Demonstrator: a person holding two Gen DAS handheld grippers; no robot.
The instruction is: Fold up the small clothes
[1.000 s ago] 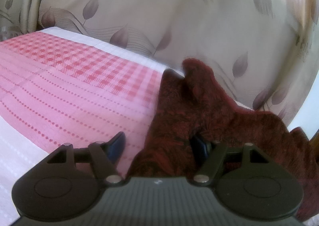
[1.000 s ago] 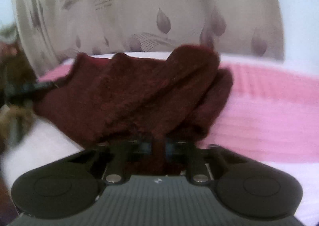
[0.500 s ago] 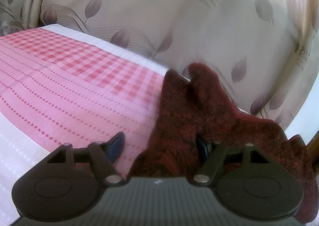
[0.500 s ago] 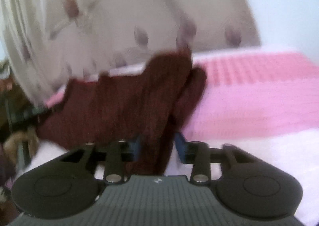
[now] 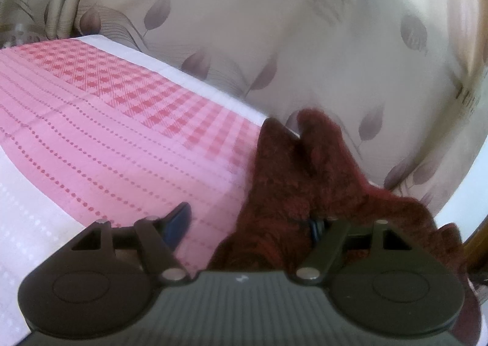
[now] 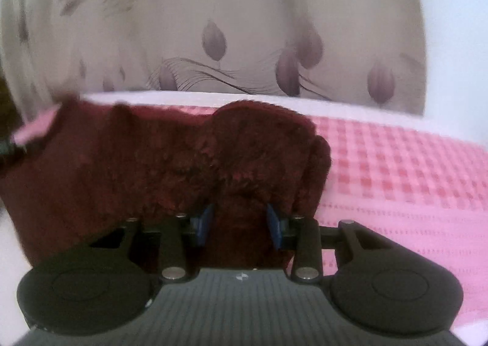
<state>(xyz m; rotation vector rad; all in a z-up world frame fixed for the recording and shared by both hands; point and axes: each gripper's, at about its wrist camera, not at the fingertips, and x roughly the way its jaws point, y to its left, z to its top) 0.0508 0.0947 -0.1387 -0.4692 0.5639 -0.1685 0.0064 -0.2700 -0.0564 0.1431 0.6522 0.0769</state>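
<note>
Hand-held gripper bodies, dark grey ribbed plastic with round hinge discs, fill the bottom of both views. Behind them hangs a broad beige curtain [image 5: 305, 41], smooth and softly pleated, printed with mauve leaves and thin curling lines. Below it spreads a woven bedspread [image 5: 106, 138]: a pink gingham band, then paler pink rows of red dots, then white. On the bedspread, near its far edge by the curtain, lies the maroon garment [image 6: 158, 163], a fuzzy, looped knit bunched into rounded lobes and folds.

On the right hand-held gripper [image 6: 239, 224] the jaws have just been opening; its blue pads now stand apart with a thick ridge of the maroon knit running between them, whether pressing on it I cannot tell. On the left hand-held gripper [image 5: 247, 224] the jaws stand wide: one blue finger [image 5: 178, 224] lies bare over the pink cloth, the other is half buried in the knit's edge, which bulges into the gap.
</note>
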